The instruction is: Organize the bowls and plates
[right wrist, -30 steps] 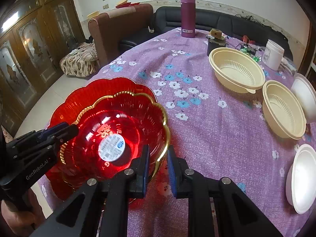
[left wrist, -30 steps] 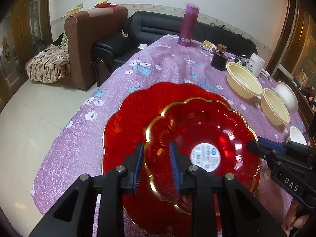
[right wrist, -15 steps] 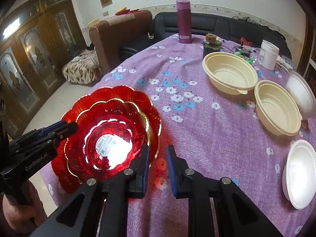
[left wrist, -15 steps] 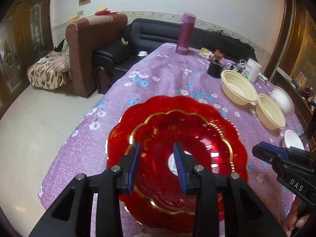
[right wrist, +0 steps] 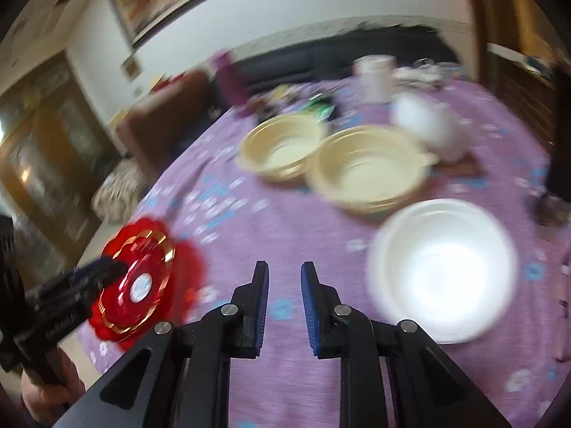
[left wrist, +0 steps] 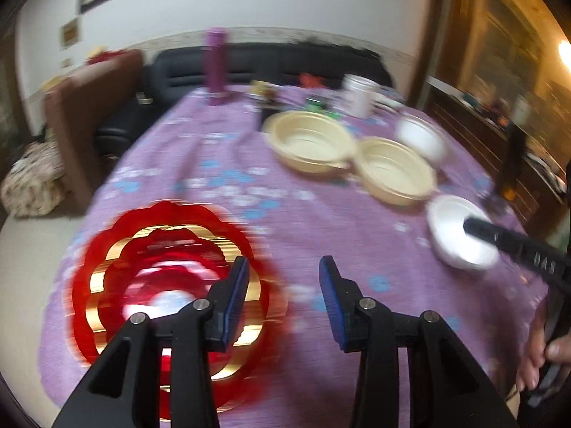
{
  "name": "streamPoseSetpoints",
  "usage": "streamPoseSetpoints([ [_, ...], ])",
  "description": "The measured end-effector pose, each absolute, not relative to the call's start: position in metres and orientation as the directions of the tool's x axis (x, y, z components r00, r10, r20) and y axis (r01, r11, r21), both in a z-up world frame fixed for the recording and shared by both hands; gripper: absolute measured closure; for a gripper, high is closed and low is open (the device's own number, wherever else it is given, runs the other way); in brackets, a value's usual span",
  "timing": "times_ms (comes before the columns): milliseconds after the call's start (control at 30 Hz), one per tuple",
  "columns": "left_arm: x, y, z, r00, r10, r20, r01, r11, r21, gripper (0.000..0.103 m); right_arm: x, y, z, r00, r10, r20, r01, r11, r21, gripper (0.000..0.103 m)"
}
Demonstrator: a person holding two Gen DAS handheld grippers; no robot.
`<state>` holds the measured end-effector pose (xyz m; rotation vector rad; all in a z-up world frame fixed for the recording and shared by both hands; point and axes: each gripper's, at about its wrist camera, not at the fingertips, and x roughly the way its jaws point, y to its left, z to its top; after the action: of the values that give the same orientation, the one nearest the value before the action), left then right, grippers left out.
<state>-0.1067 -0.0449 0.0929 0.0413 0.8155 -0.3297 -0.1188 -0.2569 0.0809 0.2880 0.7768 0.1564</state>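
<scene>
red plates (left wrist: pixel 117 249) now stacked at table (left wrist: pixel 321 228) edge | left hand-held gripper (left wrist: pixel 282 299) released, right hand-held gripper (right wrist: pixel 283 306) empty, jaws parted, both swung away toward white bowl (right wrist: pixel 442 267) | bowls next

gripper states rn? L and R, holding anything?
Left gripper: open, holding nothing; the stacked red plates lie on the table beside it.
Right gripper: open, holding nothing; white bowl ahead to its right.
</scene>
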Motion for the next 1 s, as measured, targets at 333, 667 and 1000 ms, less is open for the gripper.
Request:
streamPoseSetpoints([
  [333, -0.085, -0.158, 0.076, 0.471, -0.450, -0.759, 0.487, 0.850, -0.201, 0.064, -0.156, -0.376, 0.082, 0.760, 0.039, -0.648, 0.228, 0.918, 0.323, 0.083],
  [667, -0.048, -0.200, 0.044, 0.340, -0.519, -0.784, 0.485, 0.811, -0.327, 0.064, -0.152, -0.408, 0.058, 0.719, 0.043, -0.694, 0.283, 0.894, 0.348, 0.083],
  [1000, -0.048, -0.226, 0.031, 0.325, -0.512, -0.795, 0.518, 0.800, -0.303, 0.087, -0.142, -0.402, 0.035, 0.686, 0.052, -0.725, 0.288, 0.896, 0.337, 0.086],
])
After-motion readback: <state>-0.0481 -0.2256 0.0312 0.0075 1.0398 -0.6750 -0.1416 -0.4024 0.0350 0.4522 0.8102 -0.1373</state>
